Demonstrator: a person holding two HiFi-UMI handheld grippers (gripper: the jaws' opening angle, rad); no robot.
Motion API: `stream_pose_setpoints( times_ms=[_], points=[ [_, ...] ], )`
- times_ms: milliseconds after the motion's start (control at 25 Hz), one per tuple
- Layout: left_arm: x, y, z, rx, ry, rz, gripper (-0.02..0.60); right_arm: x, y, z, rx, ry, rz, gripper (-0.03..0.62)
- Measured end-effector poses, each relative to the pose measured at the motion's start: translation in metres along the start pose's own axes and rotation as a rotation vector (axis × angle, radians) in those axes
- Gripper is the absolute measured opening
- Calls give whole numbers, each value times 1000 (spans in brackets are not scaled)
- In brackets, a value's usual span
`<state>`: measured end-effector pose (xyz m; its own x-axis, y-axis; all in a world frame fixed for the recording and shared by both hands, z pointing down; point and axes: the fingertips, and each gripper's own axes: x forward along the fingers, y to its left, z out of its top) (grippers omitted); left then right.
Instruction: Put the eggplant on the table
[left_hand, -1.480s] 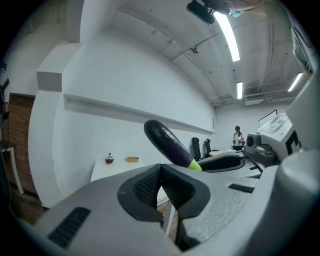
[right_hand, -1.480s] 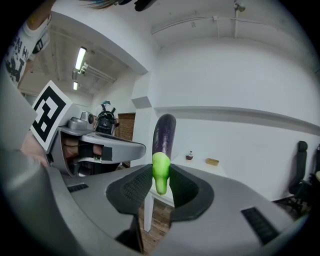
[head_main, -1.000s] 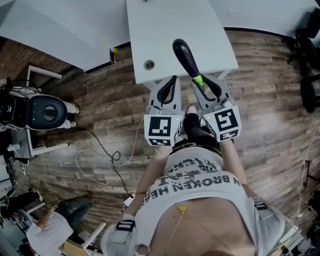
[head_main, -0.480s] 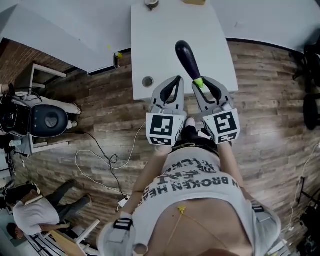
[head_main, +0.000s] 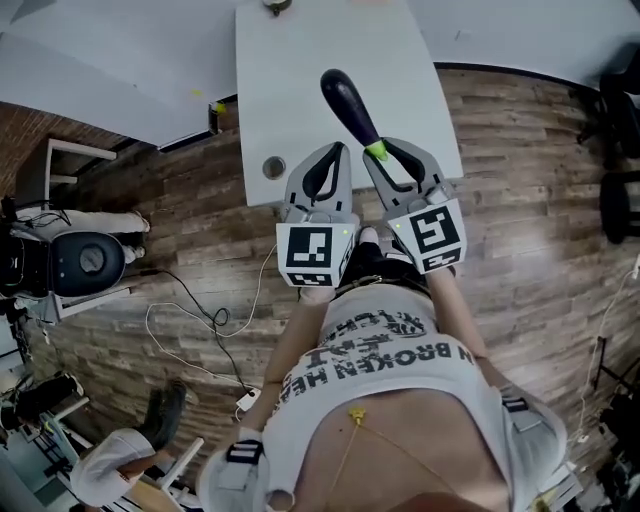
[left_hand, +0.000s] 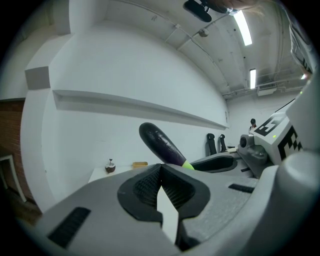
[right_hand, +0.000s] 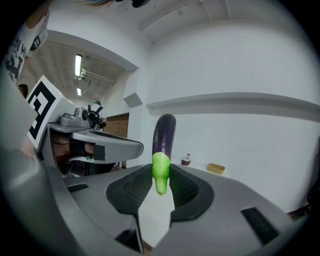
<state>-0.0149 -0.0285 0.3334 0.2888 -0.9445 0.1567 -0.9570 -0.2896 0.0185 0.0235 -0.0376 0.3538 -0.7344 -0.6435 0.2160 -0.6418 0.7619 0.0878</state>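
Observation:
A dark purple eggplant (head_main: 345, 100) with a bright green stem sticks out forward and upward over the near end of the white table (head_main: 290, 70). My right gripper (head_main: 384, 156) is shut on the green stem (right_hand: 160, 172), and the purple body (right_hand: 164, 132) rises beyond the jaws. My left gripper (head_main: 333, 153) hovers just left of it at the table's near edge. Its jaws meet at the tips (left_hand: 160, 169) with nothing between them. The eggplant (left_hand: 160, 144) also shows to the right in the left gripper view.
A round grommet (head_main: 274, 167) sits near the table's front left corner. At the far end are a small round brown object (left_hand: 110, 166) and a yellow block (right_hand: 216, 168). Cables (head_main: 200, 320) lie on the wood floor, black chairs (head_main: 620, 120) stand right, and a person (head_main: 120, 465) is at lower left.
Both grippers have moved forward together with the eggplant, which now reaches further over the table top. The person at lower left has shifted.

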Motion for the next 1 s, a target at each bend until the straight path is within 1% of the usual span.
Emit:
stream_pose_setpoints(
  times_ms=[120,240,400,640,1000],
  points=[
    [-1,11,-4,-20,-8,13,-12,9,5,1,-28,14,9,104],
    [10,22,-9,-35,-4,3,-12,22,-2,2,-31,28,-4,104],
    [32,39,-10,-45,0,-49,-11,41,-14,3,-17,42,-58,105],
    [67,63,-4,-27,3,-143,-12,75,-31,11,12,50,-136,104],
    [99,120,-6,18,-3,-215,-11,143,-35,17,19,67,-206,104]
  ],
)
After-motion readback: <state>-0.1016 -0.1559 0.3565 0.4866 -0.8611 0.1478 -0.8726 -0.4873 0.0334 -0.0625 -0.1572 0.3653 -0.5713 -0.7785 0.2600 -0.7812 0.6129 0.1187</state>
